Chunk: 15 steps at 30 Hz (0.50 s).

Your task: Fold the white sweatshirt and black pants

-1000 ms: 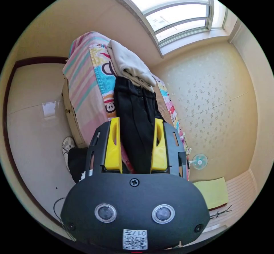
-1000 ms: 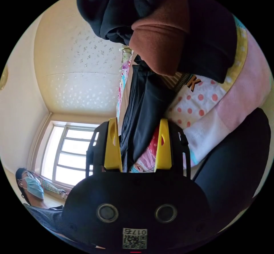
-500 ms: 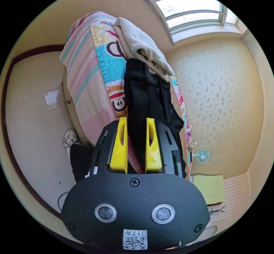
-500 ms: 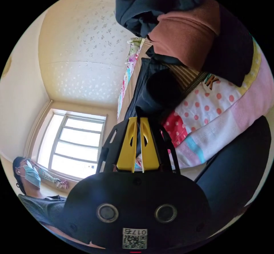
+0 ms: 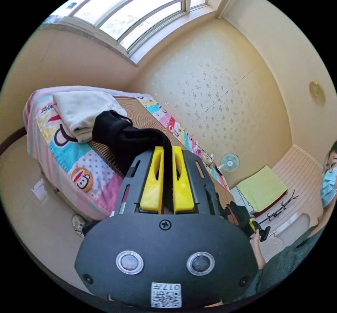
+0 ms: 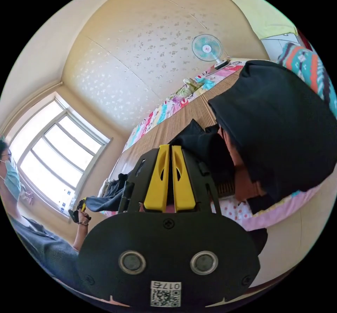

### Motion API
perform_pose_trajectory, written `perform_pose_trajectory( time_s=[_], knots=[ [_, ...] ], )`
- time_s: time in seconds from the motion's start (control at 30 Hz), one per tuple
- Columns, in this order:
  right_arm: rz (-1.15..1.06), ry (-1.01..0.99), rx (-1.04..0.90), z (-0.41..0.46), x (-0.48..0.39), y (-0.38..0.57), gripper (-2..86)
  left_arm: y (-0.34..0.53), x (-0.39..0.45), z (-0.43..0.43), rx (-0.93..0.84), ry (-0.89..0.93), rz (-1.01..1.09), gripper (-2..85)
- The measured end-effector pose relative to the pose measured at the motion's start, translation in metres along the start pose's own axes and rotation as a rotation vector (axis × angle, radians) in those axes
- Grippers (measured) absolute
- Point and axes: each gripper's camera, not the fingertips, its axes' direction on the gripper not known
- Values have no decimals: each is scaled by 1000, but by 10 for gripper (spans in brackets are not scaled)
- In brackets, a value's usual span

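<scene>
Over bed [image 5: 52, 141]: pants [image 5: 123, 137] (both grippers)

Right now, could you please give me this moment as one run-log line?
left gripper: shut on black pants | right gripper: shut on black pants | white sweatshirt: folded, on bed

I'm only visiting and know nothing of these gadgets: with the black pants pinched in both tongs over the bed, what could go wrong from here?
1. The black pants hang bunched from the left tongs, so a fold might come out crooked.
2. They lie against the folded white sweatshirt; dragging them could muss it.
3. The right tongs seem to pinch little cloth, which may slip.
</scene>
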Motion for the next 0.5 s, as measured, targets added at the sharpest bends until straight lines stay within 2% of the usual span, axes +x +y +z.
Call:
perform_pose_trajectory(
  time_s=[0.17,0.27,0.33,0.4,0.5],
  knots=[
    [35,65,-155,144,14,-145,31,-78,16,127,-88,3,21,64],
    [156,80,-197,205,33,-184,72,-84,6,176,-101,-38,-39,101],
    [180,91,-228,225,33,-183,90,-70,0,181,-77,-96,-91,113],
    [114,110,-281,243,26,-171,86,-50,-8,179,-76,-109,-121,141],
    [-7,119,-398,273,24,-130,72,-16,-26,163,-47,-229,-150,164]
  ],
)
